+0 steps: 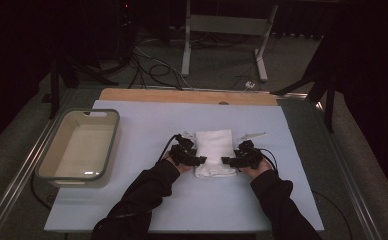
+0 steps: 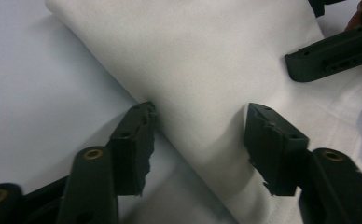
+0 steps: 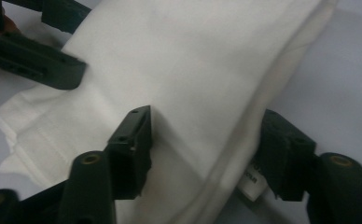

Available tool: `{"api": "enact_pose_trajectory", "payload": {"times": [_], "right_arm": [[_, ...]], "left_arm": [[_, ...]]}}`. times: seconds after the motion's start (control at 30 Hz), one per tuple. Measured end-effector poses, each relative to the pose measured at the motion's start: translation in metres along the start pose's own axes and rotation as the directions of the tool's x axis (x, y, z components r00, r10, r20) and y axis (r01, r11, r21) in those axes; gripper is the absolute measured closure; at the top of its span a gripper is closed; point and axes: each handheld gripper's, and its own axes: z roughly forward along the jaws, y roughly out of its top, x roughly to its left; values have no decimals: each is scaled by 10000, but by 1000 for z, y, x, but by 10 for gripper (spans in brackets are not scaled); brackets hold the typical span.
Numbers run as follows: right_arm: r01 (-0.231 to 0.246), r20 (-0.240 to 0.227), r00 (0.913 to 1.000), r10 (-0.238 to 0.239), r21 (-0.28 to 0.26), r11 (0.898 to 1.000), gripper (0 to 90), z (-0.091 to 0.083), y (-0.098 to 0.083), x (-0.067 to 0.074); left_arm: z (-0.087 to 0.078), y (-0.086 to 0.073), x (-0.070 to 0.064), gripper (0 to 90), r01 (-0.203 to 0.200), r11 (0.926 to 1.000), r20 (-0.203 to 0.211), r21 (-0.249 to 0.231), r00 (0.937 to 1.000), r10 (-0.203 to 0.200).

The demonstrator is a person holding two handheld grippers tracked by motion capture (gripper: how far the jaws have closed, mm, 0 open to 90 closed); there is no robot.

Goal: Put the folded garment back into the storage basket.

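A folded white towel (image 1: 214, 151) lies in the middle of the pale mat (image 1: 182, 200). My left gripper (image 1: 200, 160) sits at the towel's near left edge and my right gripper (image 1: 227, 161) at its near right edge, tips pointing at each other. In the left gripper view the left gripper (image 2: 200, 112) is open and straddles the towel's (image 2: 207, 60) folded edge, one jaw on the mat, the other on the cloth. The right gripper (image 3: 207, 116) is open too, astride the towel's (image 3: 179, 60) layered edge, where a small label (image 3: 253, 179) hangs.
A beige plastic basin (image 1: 113, 145) stands on the mat's left side. A small white object (image 1: 252, 135) lies just beyond the right gripper. A wooden strip (image 1: 182, 96) runs along the table's far edge, with cables and a metal stand on the floor behind.
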Motion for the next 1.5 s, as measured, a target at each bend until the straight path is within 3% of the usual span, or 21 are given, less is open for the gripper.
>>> {"api": "enact_pose_trajectory", "payload": {"times": [0.3, 0.4, 0.43, 0.53, 0.63, 1.13, 1.5], "right_arm": [[-94, -244, 9997, 98, 167, 9998, 553, -1, 0, 3], [-126, -322, 9994, 132, 197, 9997, 572, -1, 0, 3], [-126, -322, 9994, 132, 197, 9997, 586, -1, 0, 3], [-147, -358, 9992, 152, 148, 9998, 690, -2, 1, 6], [-46, -250, 9997, 49, 119, 9999, 719, -3, 2, 8], [-74, -174, 9998, 74, -6, 10000, 759, -11, 9, 14], [-104, -368, 9993, 93, -299, 9995, 760, -18, 21, 23]], "left_arm": [[1, 2, -5, 570, 112, 9999, 65, 131, 9999, -112], [1, 3, -6, 601, 80, 9999, 2, 136, 10000, -80], [1, 4, -10, 601, -18, 9999, -193, 147, 9998, 21], [0, 5, -12, 667, 13, 9999, -266, 108, 9996, -10], [-1, 7, -14, 704, -42, 9999, -313, 135, 9995, 47], [-9, 13, -20, 770, -268, 9996, -432, 40, 9987, 269], [-29, 21, -19, 774, -300, 9992, -559, -253, 9980, 286]]}}
